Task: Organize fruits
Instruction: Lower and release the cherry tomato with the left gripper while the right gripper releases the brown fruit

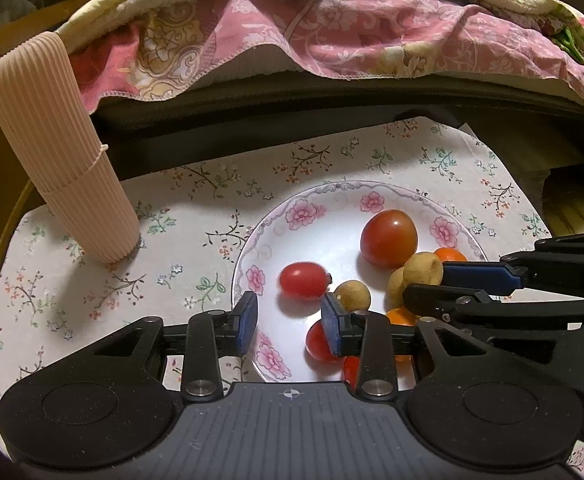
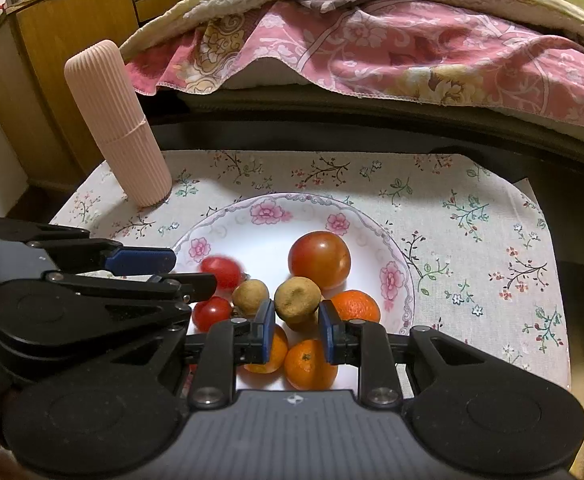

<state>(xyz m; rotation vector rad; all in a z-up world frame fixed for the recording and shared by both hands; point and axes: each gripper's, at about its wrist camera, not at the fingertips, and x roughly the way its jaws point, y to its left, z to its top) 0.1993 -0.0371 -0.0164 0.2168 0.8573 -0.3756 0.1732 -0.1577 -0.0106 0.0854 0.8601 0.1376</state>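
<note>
A white floral plate point(image 1: 312, 194) point(image 2: 292, 200) holds a large tomato point(image 1: 388, 238) point(image 2: 319, 260), cherry tomatoes, brown round fruits and tangerines point(image 2: 356, 306). My left gripper point(image 1: 289, 324) point(image 2: 193, 270) hangs open over the plate's left part, with only bare plate between its pads. Just ahead of it lies a blurred cherry tomato point(image 1: 302, 280) point(image 2: 220, 272), with a loose brown fruit point(image 1: 354, 296) point(image 2: 250, 296) beside it. My right gripper point(image 2: 296, 330) point(image 1: 426, 284) is shut on another brown fruit point(image 2: 298, 300) point(image 1: 422, 270), pinched at its fingertips above the tangerines.
A tall ribbed pink cylinder point(image 1: 59, 152) point(image 2: 119, 124) stands on the floral tablecloth point(image 1: 171, 208) point(image 2: 472, 220) left of the plate. Behind the table a pink quilt point(image 1: 332, 28) hangs over a bed edge. A wooden cabinet point(image 2: 63, 40) sits at the far left.
</note>
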